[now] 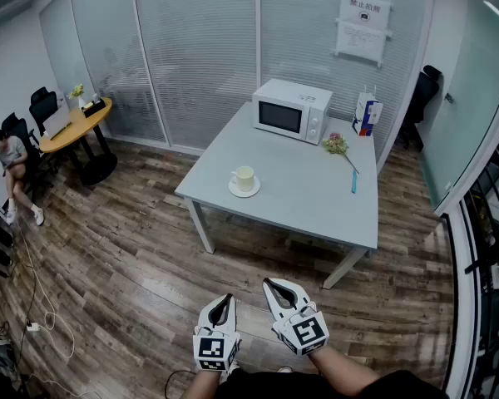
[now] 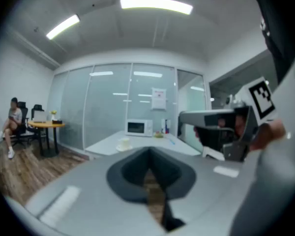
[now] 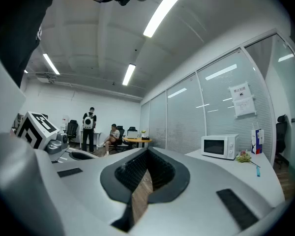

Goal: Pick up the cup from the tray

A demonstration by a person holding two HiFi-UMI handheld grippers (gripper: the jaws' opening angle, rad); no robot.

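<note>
A pale cream cup (image 1: pixel 244 178) stands on a white saucer (image 1: pixel 251 192) near the front left of the grey table (image 1: pixel 308 198). In the left gripper view the cup (image 2: pixel 123 142) shows small and far off, straight past the jaws. Both grippers hang low over the wooden floor, well short of the table. My left gripper (image 1: pixel 223 300) is shut with nothing in it, and its jaws (image 2: pixel 148 154) meet in a thin slit. My right gripper (image 1: pixel 271 283) is also shut and empty, its tips (image 3: pixel 147 154) together. The right gripper view does not show the cup.
A white microwave (image 1: pixel 292 110), a blue and white carton (image 1: pixel 367 113), a small flower sprig (image 1: pixel 337 145) and a blue pen (image 1: pixel 354 181) lie on the table. A seated person (image 1: pixel 15 169) and a round wooden table (image 1: pixel 75 125) are far left. Glass walls stand behind.
</note>
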